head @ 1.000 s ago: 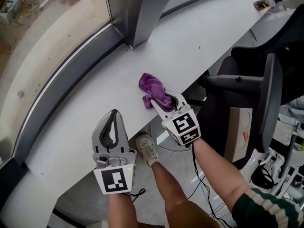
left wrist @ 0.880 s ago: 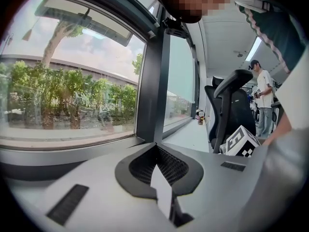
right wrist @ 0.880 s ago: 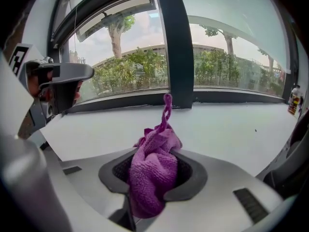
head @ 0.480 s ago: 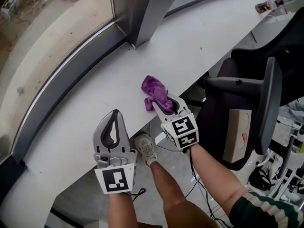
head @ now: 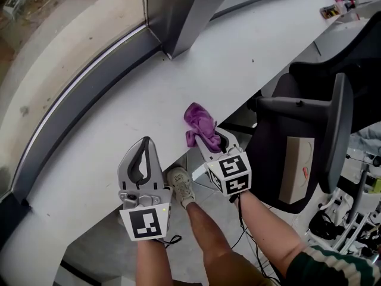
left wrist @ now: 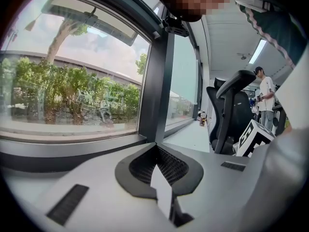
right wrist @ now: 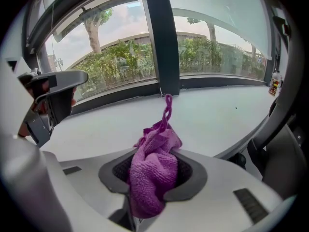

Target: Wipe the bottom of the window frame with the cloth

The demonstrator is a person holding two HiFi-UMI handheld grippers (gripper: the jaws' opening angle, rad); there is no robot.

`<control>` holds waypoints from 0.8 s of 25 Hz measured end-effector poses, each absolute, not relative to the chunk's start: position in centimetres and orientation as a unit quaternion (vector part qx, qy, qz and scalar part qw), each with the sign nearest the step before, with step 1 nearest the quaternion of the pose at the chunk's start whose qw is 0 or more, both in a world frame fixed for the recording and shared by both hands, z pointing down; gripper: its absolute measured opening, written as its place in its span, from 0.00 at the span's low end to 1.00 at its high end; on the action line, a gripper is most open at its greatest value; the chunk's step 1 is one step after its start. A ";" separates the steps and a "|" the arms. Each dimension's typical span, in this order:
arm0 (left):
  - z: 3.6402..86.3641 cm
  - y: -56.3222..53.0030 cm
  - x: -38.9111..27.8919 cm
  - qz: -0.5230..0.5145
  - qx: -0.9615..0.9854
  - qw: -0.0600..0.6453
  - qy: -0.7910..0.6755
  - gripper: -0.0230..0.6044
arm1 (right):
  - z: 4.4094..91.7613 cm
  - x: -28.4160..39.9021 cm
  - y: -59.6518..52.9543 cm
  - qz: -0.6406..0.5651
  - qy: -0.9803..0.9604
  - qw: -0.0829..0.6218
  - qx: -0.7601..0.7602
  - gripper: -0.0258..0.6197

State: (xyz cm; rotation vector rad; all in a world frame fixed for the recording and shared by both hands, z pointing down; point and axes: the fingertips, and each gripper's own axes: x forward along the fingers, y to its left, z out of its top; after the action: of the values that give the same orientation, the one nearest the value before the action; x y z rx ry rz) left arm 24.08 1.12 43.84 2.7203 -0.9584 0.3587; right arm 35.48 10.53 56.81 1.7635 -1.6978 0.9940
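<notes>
Along the window: curved white bench (head: pixel 238 58) runs under the glass; the dark bottom rail of the window frame (head: pixel 80 103) follows its far edge.
Cloth: purple cloth (head: pixel 199 124), bunched, over the near edge of the bench. Can't tell whether it touches the surface. Well apart from the frame.
Right gripper (head: pixel 205 139): jaws pinching the cloth, a wad filling the gap and a thin twisted tail sticking out ahead.
Left gripper (head: pixel 143 151): jaws pressed together, nothing between them. Sits at the near bench edge, just beside the right one.
Key relation: the frame lies ahead and left of the cloth, across the whole width of the bench. Its long axis curves from near left to far right, ending at the upright post (head: pixel 178 11). The left gripper is a little nearer the rail, but the right one has the cloth.
Step, my reading: carrying the cloth over; wiping not yet begun.
Next move calls for: reach forward-left to the rail, then a stroke along the curve.
In the way: nothing on the bench between cloth and rail. The post closes off the far end of the stroke.
Around: office chair (head: pixel 321 118) to the right, small clutter (head: pixel 333 8) at the far bench end, a shoe (head: pixel 180 186) on the floor below.
</notes>
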 end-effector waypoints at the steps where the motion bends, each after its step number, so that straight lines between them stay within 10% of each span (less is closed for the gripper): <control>1: 44.0 1.3 24.0 0.123 0.929 0.119 -0.329 0.05 | 56.8 35.4 10.6 0.365 -0.622 0.248 0.647 0.27; 20: 46.0 4.8 20.8 0.114 0.930 0.134 -0.324 0.05 | 57.2 32.8 13.0 0.340 -0.619 0.220 0.673 0.27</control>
State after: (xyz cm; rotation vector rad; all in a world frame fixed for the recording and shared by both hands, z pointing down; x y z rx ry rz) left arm 20.80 4.76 46.03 2.6958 -0.9386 0.3308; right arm 32.78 13.03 57.22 1.8598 -1.7131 0.9396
